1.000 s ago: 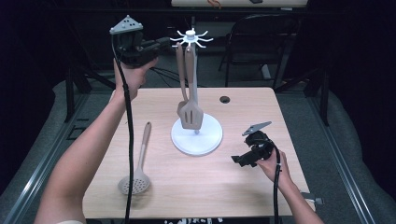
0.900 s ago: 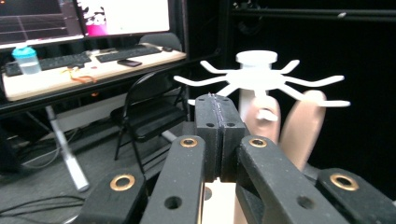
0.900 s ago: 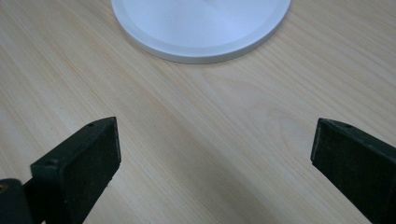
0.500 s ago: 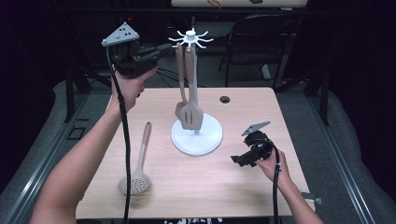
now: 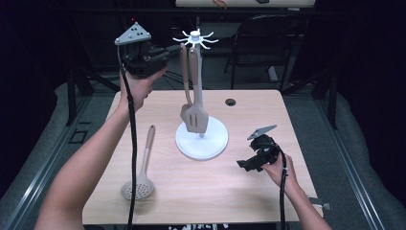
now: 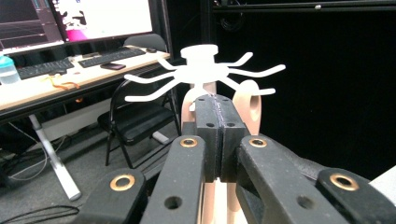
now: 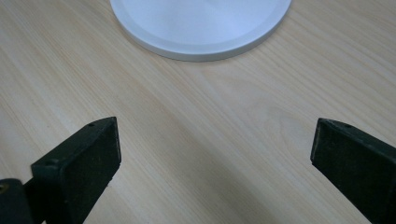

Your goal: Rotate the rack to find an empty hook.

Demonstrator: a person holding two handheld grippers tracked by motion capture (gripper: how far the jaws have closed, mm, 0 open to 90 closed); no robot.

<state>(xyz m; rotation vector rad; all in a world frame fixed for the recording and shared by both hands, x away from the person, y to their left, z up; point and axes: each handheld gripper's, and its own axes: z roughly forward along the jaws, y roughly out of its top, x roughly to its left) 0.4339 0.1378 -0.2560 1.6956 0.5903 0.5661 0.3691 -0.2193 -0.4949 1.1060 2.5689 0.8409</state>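
the left gripper, jaws shut on nothing, sits at 9 o'clock of the rack. go for the skimmer next. the right gripper is wide open.

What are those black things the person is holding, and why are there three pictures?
They are tongs, squeezed by hand. One picture looks down from above the wooden table. The other two come from small cameras riding on each pair of tongs. The left tongs are raised beside a white rack, and their own camera shows them pressed shut with nothing between them. Two tan utensils, one a slotted spatula, hang from the rack. A slotted spoon lies on the table. The right tongs are open, low over the table near the rack's base.
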